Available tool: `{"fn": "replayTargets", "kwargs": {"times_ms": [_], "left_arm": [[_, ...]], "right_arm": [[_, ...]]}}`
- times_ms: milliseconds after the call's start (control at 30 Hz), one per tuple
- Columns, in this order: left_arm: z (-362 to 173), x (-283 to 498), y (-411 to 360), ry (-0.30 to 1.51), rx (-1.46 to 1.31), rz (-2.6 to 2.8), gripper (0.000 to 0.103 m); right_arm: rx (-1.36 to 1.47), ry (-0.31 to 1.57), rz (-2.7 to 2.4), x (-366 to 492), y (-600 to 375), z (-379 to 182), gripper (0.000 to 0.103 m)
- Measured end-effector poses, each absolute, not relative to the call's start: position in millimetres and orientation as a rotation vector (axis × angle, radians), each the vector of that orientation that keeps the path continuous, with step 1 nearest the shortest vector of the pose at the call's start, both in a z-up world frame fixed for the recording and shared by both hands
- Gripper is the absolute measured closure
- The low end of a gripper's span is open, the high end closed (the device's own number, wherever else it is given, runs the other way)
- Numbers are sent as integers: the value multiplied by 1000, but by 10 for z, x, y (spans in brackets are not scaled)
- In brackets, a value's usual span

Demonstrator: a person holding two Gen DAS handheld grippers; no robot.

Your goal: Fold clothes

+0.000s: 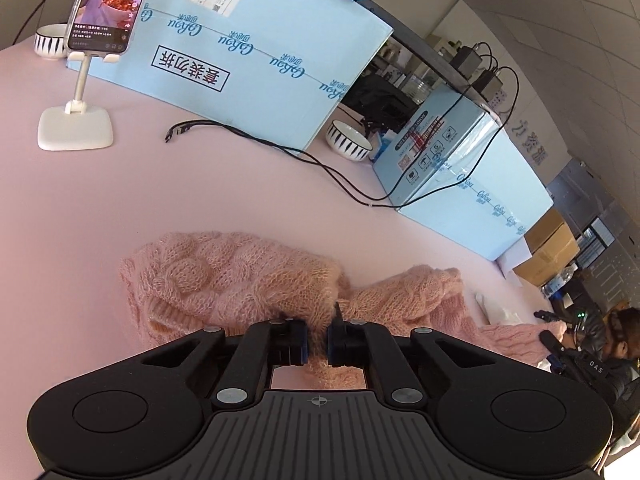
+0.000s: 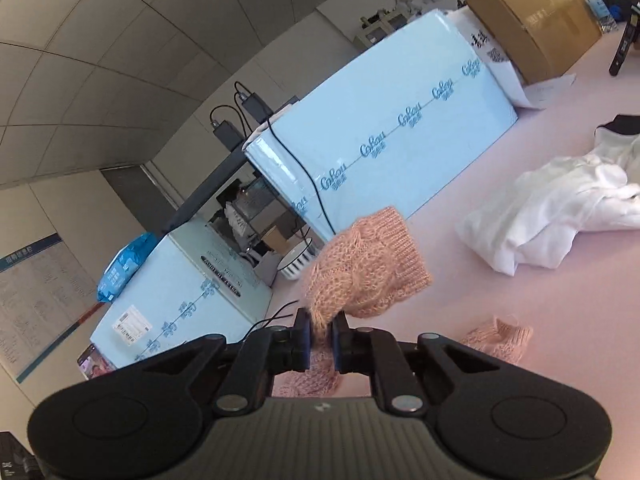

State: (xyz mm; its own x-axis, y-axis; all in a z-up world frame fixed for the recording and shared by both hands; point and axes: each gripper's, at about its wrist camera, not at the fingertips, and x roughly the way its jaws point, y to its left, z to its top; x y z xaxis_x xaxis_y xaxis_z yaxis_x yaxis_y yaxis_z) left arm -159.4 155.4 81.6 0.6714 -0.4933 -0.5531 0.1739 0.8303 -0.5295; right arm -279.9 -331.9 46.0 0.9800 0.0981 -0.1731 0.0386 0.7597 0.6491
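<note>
A pale pink bench (image 1: pixel 120 208) holds a fuzzy pink sweater (image 1: pixel 224 276) near the front. Far back stand big blue boxes (image 1: pixel 256 64), a white phone stand (image 1: pixel 76 128), two striped bowls (image 1: pixel 349 140) and black cables (image 1: pixel 280 148). A white cloth pile (image 2: pixel 560 216) lies to the right.

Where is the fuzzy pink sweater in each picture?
Left wrist view: the sweater lies low in the middle on the pink table, pinched by the left gripper.
Right wrist view: a sleeve of it sticks up at the centre, pinched by the right gripper.
Shared landmark: the blue box with the black cable.
</note>
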Motion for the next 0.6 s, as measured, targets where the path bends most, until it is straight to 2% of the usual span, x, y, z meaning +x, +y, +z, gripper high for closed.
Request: {"fn": "replayTargets", "kwargs": {"times_ms": [200,367,433,467,500,533,567,600], "left_arm": [[935,-1602,1634,804,-493,-458,95],[867,-1249,1843,797,-579,-395,95],[698,-968,1990,819,-661,-331,87],[585,-828,2078,845,-708,-273,78],[495,-729,2152,860,-740,-216,66],[461,-680,2197,861,-734,-195,60],[426,-632,2242,861,-729,-175,48],[394,-586,2287,860,-724,-155,35]], "right_arm": [[680,154,43,-2636,-3319,614,92],[665,181,47,-1991,-3269,740,90],[626,265,23,-1545,-3202,705,86],[614,333,-7,-1330,-3181,622,77],[603,402,-38,-1115,-3159,539,52],[591,470,-69,-906,-3138,455,40],[592,535,-99,-781,-3140,351,26],[617,585,-116,-719,-3162,230,27]]}}
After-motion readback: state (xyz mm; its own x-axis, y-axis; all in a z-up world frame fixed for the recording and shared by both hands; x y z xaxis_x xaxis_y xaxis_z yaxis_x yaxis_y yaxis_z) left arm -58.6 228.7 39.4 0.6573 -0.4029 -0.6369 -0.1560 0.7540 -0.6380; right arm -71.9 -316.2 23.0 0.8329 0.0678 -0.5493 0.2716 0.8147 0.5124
